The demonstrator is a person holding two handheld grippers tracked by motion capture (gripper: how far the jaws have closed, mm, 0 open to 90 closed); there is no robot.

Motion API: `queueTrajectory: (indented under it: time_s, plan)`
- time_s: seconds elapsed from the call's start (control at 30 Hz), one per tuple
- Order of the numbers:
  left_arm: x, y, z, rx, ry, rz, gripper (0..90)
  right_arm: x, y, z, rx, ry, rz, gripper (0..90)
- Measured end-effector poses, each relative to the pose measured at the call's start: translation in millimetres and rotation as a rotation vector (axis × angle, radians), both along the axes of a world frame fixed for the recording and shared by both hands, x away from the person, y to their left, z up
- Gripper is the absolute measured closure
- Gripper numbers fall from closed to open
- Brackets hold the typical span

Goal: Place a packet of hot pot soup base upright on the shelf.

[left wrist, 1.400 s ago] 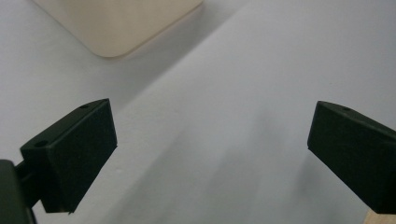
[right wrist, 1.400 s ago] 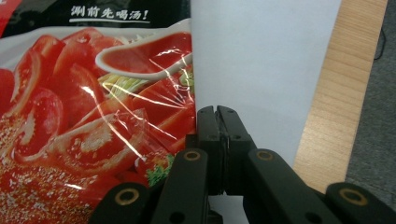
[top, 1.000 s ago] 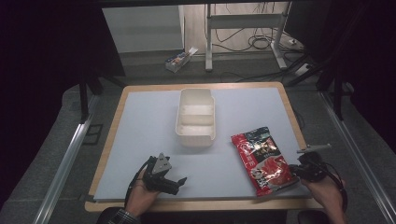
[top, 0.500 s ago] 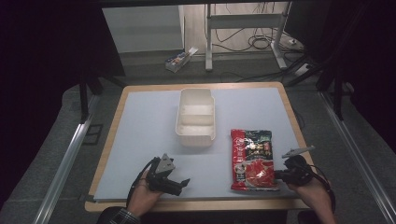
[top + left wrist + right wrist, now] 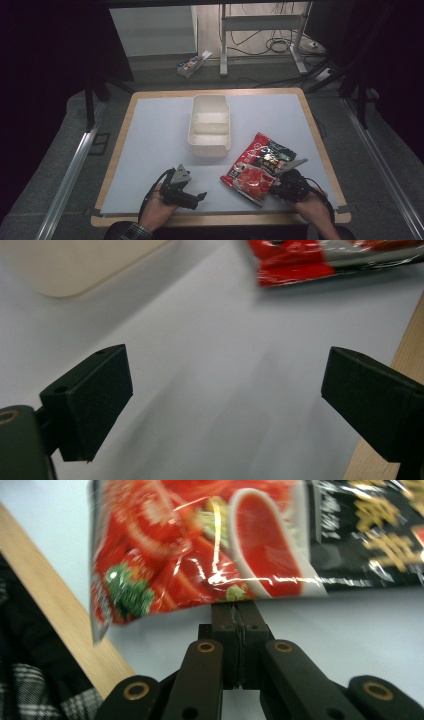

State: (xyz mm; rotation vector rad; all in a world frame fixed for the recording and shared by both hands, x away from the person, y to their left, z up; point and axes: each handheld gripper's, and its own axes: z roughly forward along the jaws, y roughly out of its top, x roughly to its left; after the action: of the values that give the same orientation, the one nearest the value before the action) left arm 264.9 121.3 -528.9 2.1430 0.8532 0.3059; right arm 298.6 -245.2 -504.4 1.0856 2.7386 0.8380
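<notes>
A red and black snack bag (image 5: 260, 167) lies tilted at the front right of the pale mat (image 5: 150, 145). My right gripper (image 5: 280, 186) is shut on the bag's (image 5: 220, 550) near edge, and its jaws meet under the foil (image 5: 235, 611). At the front left my left gripper (image 5: 197, 196) rests low over the mat, wide open with nothing between its pads (image 5: 90, 400). The bag's corner (image 5: 320, 260) shows ahead of it. A cream two-compartment box (image 5: 210, 125) stands mid-table.
The wooden table edge (image 5: 220, 219) runs along the front, close to both hands. A small packet (image 5: 192, 62) lies on the floor beyond the table, near metal legs and cables (image 5: 280, 45). A plaid sleeve (image 5: 35, 690) is beside the table edge.
My right gripper has dragged the bag leftward and turned it, so its lower end now points to the table's middle. The left gripper has stayed put and open.
</notes>
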Motion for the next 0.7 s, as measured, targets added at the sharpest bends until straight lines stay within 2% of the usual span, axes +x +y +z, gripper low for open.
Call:
queueTrajectory:
  time_s: [0.1,0.17,0.2,0.27,0.43,0.63,0.7]
  plan:
    - [0.6,-2.3,-0.1,0.002,0.003,-0.006,6.1,-1.4,12.9,-2.0,0.010,-0.008,0.047,88.3]
    - [0.9,-3.3,0.0,0.008,0.001,-0.012,6.2,-1.8,18.1,-3.7,-0.014,-0.021,0.069,88.3]
    - [0.6,-3.7,0.1,0.009,0.003,-0.010,6.2,-1.3,17.4,-3.6,-0.010,-0.020,0.068,88.1]
    - [0.8,-3.9,0.3,0.010,-0.001,-0.013,6.2,-0.7,12.8,-2.5,0.003,-0.027,0.057,87.0]
    - [1.3,-6.7,-0.4,0.037,-0.007,-0.018,7.0,-1.0,-5.7,6.3,0.025,-0.094,0.016,78.2]
    - [1.8,-15.3,1.1,0.028,-0.002,-0.043,7.0,-0.6,-18.1,10.2,0.012,-0.168,-0.017,62.4]
    - [2.2,-19.2,2.2,0.024,0.003,-0.049,6.9,0.3,-21.0,11.0,0.019,-0.176,-0.026,57.5]
